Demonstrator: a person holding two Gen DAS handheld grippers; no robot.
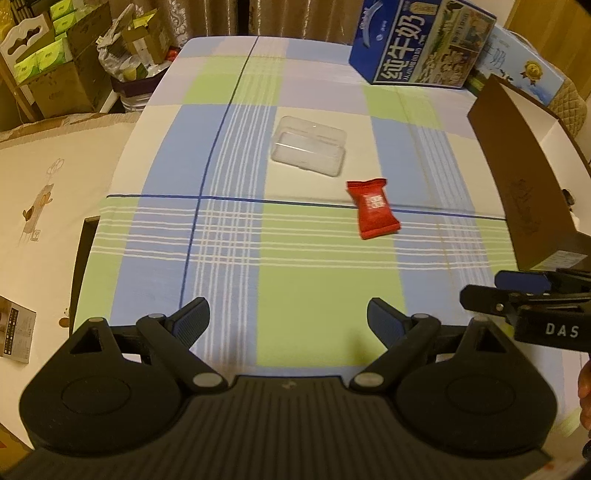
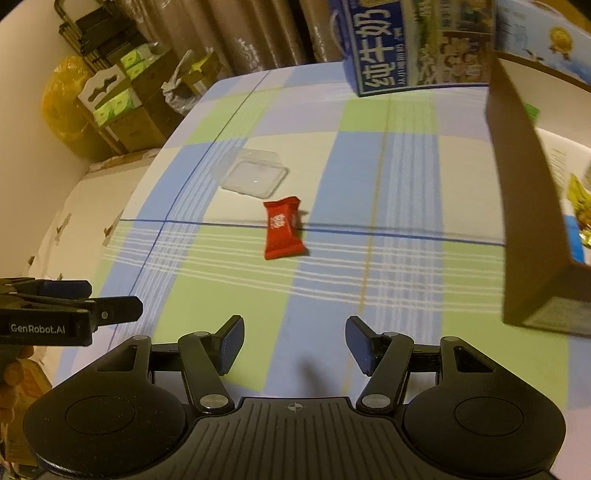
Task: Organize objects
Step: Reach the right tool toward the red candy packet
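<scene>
Step judged: approach before pickup. Left gripper (image 1: 288, 317) and right gripper (image 2: 294, 341) released, nothing held. Red candy packet (image 2: 282, 229) located frame centre, near clear plastic case (image 2: 255, 177); brown box (image 2: 532, 206) at right edge. Descent over packet required next

Table: checked cloth (image 1: 295, 277) in blue, green and white covers it.
Back wall: brownish patterned curtains (image 1: 207, 18) hang behind.
Left corner: stacked cardboard boxes (image 1: 62, 74), green packs inside.
Light: warm, dim, yellowish indoors.
</scene>
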